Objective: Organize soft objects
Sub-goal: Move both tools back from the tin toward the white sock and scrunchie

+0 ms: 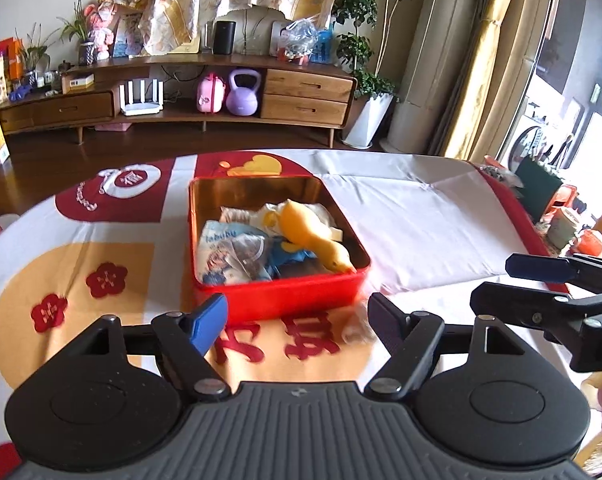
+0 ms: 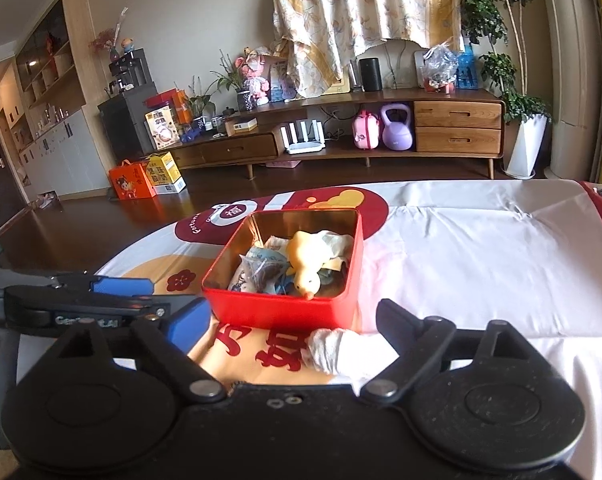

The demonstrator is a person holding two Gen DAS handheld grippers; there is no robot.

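Note:
A red tin box (image 1: 279, 294) with a gold inside stands on the clothed table; it also shows in the right wrist view (image 2: 281, 308). In it lie a yellow soft duck (image 1: 311, 236) (image 2: 307, 260), crinkly packets (image 1: 229, 256) and white cloth. My left gripper (image 1: 297, 316) is open and empty, just short of the box's near wall. My right gripper (image 2: 293, 326) is open; a white sock-like soft piece (image 2: 337, 350) lies on the table between its fingers, near the right one. The right gripper also shows at the right of the left wrist view (image 1: 541, 284).
The table carries a white, red and orange printed cloth (image 1: 421, 216). Beyond it stands a long wooden TV cabinet (image 2: 381, 136) with a purple kettlebell (image 2: 397, 128), boxes and plants. Curtains and a window are at the right (image 1: 501, 60).

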